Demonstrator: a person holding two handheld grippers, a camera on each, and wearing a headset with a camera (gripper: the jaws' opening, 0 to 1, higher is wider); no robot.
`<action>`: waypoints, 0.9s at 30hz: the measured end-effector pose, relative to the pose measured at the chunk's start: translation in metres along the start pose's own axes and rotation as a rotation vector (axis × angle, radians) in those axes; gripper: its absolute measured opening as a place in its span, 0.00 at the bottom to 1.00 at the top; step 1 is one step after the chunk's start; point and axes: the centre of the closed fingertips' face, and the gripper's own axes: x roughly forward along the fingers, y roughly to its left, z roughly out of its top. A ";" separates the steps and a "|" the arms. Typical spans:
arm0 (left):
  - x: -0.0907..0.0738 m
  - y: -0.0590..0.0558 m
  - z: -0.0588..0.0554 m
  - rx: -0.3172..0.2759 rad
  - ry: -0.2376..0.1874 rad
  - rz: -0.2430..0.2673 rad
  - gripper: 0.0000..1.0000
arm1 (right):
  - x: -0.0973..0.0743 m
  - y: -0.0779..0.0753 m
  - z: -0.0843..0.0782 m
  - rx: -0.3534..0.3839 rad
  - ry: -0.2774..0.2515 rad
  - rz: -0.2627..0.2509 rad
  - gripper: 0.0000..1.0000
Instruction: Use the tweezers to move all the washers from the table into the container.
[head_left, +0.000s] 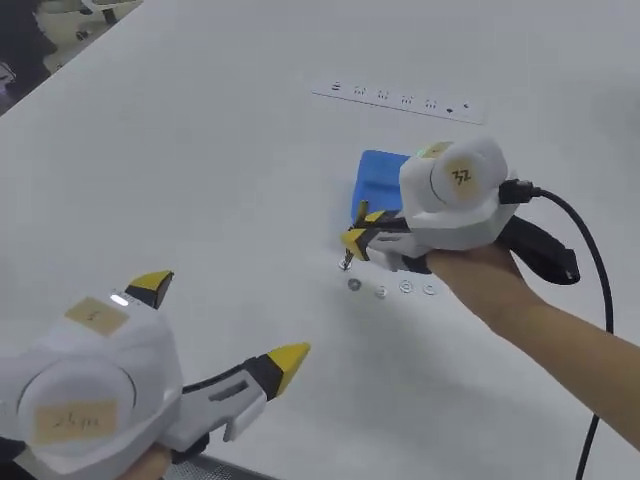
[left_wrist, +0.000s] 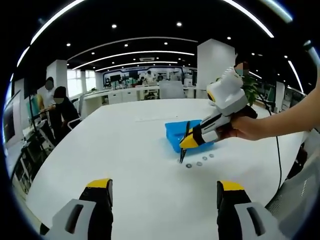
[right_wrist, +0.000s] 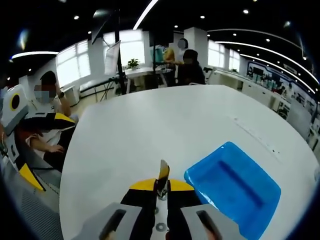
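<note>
White table: right tongs clamp tweezers near washers.

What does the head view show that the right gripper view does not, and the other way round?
Head view: the black cable behind the right gripper, and four washers in a row on the table. Right gripper view: people seated at a far desk. Both: the blue container, the tweezers shut in the right gripper, and the open left gripper.
</note>
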 end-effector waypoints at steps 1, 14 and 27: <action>0.000 0.000 0.000 -0.001 -0.002 -0.001 0.88 | 0.000 0.000 0.000 0.008 0.001 0.005 0.03; 0.000 0.001 0.000 0.000 -0.001 0.004 0.87 | -0.004 -0.002 0.001 0.069 -0.005 0.011 0.02; 0.004 0.003 -0.004 0.020 0.022 0.011 0.88 | -0.016 -0.001 0.010 0.025 -0.008 0.010 0.03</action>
